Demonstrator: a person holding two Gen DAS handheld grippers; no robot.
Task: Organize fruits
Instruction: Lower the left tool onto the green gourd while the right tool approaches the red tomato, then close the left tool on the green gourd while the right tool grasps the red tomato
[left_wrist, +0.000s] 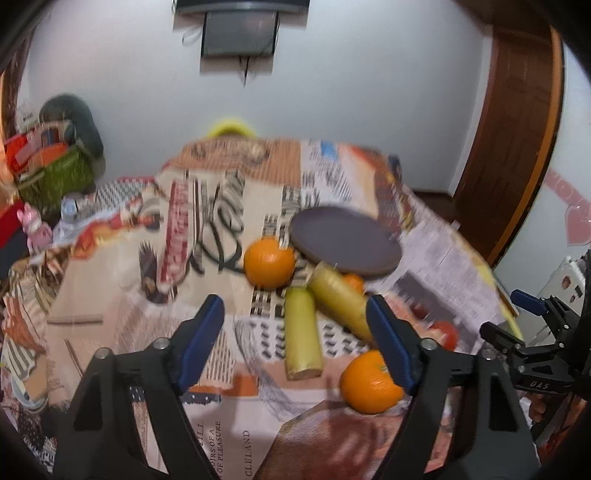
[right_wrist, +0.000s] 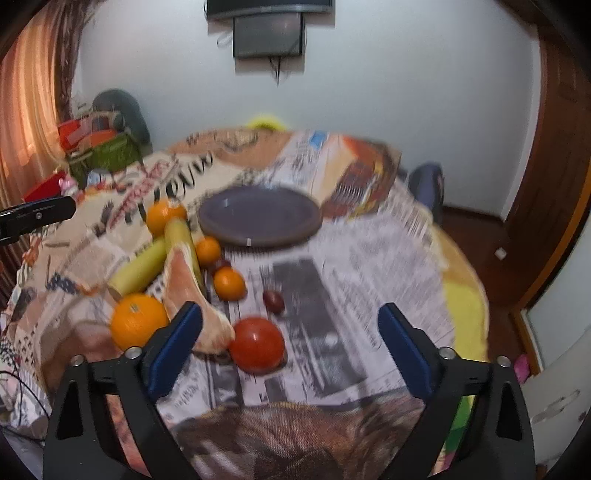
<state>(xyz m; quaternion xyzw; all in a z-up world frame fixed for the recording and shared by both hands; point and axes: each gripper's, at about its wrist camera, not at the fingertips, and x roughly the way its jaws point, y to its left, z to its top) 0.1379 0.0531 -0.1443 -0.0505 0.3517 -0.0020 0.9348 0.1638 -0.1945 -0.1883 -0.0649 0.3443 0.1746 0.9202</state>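
A dark round plate (left_wrist: 345, 243) (right_wrist: 260, 216) lies on the paper-covered table. Beside it are two oranges (left_wrist: 269, 263) (left_wrist: 369, 382), two yellow-green bananas (left_wrist: 303, 334) (left_wrist: 341, 301), small oranges (right_wrist: 229, 283), a pale pink fruit wedge (right_wrist: 192, 299), a red tomato (right_wrist: 256, 345) and a dark small fruit (right_wrist: 273, 301). My left gripper (left_wrist: 295, 332) hangs open above the bananas, nothing between its pads. My right gripper (right_wrist: 290, 343) is open over the tomato, not touching it. The right gripper also shows at the left wrist view's right edge (left_wrist: 532, 306).
A green basket (left_wrist: 55, 173) (right_wrist: 105, 155) with boxes stands at the table's far left, next to a pink toy (left_wrist: 35, 230). A yellow chair back (left_wrist: 231, 127) shows behind the table. A wooden door frame (left_wrist: 517, 147) is at the right.
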